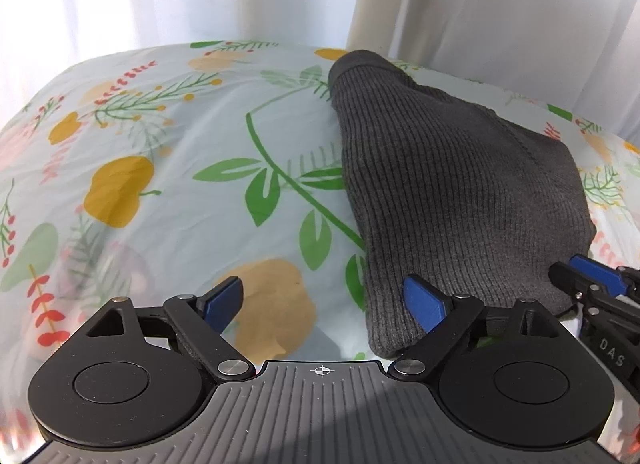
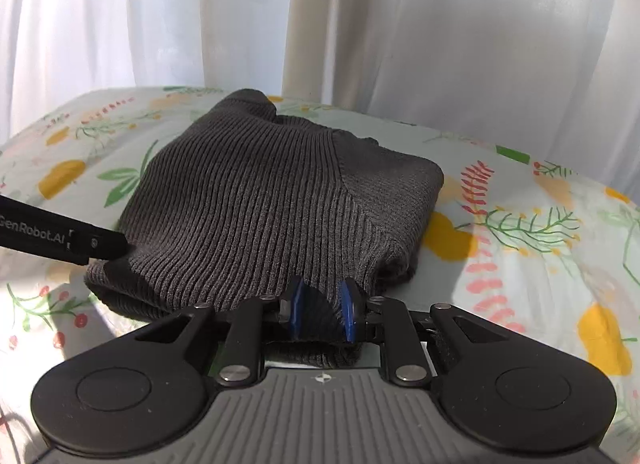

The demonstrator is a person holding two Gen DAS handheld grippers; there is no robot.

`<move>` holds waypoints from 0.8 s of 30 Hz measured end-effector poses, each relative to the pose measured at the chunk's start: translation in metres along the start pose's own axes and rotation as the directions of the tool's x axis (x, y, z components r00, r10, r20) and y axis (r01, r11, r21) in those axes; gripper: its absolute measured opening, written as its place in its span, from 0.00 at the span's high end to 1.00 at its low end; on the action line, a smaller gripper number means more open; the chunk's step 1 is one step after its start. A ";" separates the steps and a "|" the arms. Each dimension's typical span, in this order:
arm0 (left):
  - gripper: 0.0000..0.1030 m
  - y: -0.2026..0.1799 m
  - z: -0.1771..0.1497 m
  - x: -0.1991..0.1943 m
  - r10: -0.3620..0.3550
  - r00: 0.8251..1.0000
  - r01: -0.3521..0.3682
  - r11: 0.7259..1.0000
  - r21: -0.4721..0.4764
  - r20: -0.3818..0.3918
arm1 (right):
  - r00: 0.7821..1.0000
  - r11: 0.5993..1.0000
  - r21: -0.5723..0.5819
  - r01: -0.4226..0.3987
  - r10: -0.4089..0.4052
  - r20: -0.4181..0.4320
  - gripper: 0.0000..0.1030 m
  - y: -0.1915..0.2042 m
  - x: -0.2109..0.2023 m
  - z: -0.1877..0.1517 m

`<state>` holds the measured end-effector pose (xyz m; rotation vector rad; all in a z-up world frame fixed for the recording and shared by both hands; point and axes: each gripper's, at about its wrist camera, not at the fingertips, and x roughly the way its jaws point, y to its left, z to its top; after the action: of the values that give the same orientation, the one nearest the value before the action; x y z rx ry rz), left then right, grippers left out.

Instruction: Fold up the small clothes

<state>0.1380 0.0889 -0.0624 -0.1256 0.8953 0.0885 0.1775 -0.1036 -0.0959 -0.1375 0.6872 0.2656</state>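
Sweater fabric, dark grey and ribbed (image 2: 260, 204), lies folded into a thick bundle on the floral sheet (image 2: 540, 232), and your right gripper (image 2: 322, 310) has its blue pads (image 2: 347, 310) drawn close together, pinching a fold at the garment's near edge. Your left gripper (image 1: 324, 304) sits with its blue pads (image 1: 422, 302) spread wide apart, holding nothing; the pad on its right side touches or just overlaps the near left corner of the sweater (image 1: 460, 192), while the other hangs over bare sheet (image 1: 160, 192). From the left gripper's view, the right gripper (image 1: 600, 284) shows at the far right, at the sweater's near right edge. From the right gripper's view, a black finger of the left tool enters from the left and reaches the bundle's near left side. Beyond both grippers, the sweater runs away from you and narrows to a rounded ribbed end near the sheet's far edge. Printed yellow fruit, green leaves and red sprigs cover the sheet on both sides of the garment. Farthest off, white curtains (image 2: 140, 24) hang behind the bed, with a pale vertical post (image 2: 308, 24) among them.
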 end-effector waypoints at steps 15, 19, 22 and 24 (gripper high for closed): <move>0.00 0.008 -0.020 -0.032 0.033 0.995 -0.031 0.999 0.025 -0.099 | 0.957 0.981 0.173 -0.087 0.131 -0.260 0.05 -0.005 -0.036 -0.009; 0.00 0.002 -0.021 -0.036 -0.026 0.991 0.029 0.999 0.020 -0.135 | 0.945 0.984 0.175 -0.041 0.095 -0.314 0.04 0.001 -0.040 -0.006; 0.00 -0.002 -0.017 -0.039 -0.040 0.988 0.045 0.999 0.030 -0.146 | 0.955 0.985 0.162 0.051 0.000 -0.297 0.04 0.005 -0.046 0.004; 0.00 -0.004 -0.014 -0.040 -0.054 0.986 0.061 0.997 0.038 -0.156 | 0.961 0.985 0.162 0.068 -0.021 -0.275 0.04 0.004 -0.049 0.010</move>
<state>0.1032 0.0817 -0.0393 -0.1194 1.0469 0.0056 0.1456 -0.1072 -0.0571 -0.0259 0.9762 0.1446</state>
